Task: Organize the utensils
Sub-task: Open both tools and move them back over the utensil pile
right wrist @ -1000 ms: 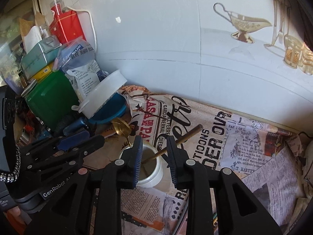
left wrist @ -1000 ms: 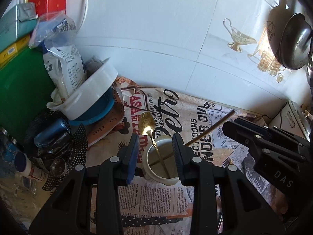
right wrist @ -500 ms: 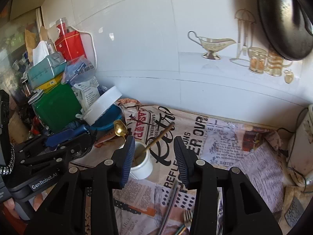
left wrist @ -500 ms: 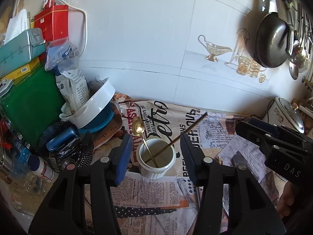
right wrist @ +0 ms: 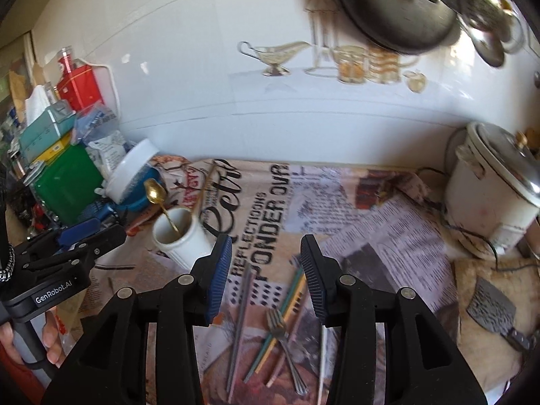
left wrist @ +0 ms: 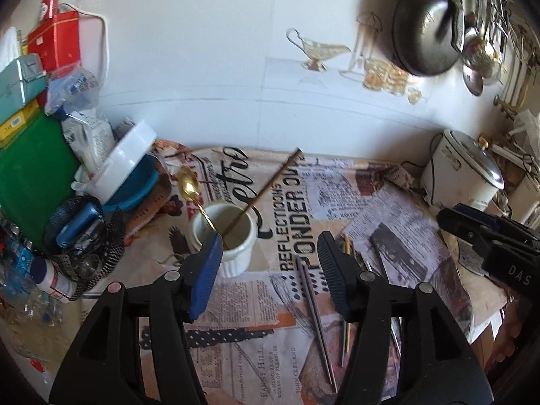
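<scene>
Newsprint-pattern cloth (left wrist: 337,199) covers the counter below a white tiled wall; legible print includes "REFLECTIONS", "PONDER OVR", "FANNY HILL". White ribbed cup (left wrist: 226,239) stands upright on the cloth, left of centre. Gold spoon (left wrist: 189,185) sits in the cup handle-down, bowl up, long axis leaning up and to the left. Thin brown stick (left wrist: 270,182) also rests in the cup, long axis leaning up and to the right toward the wall. Left gripper (left wrist: 266,270) is released, jaws spread, nothing between them, its left finger just in front of the cup. Right gripper (right wrist: 266,270) is likewise released and empty, above loose utensils lying flat: grey chopsticks (right wrist: 239,320), a fork (right wrist: 283,337) and coloured sticks (right wrist: 280,307), probably chopsticks, blur prevents certainty. Left gripper body reads "GenRobot.AI"; the right one reads "DAS". White rice cooker (right wrist: 489,195) stands at right.
</scene>
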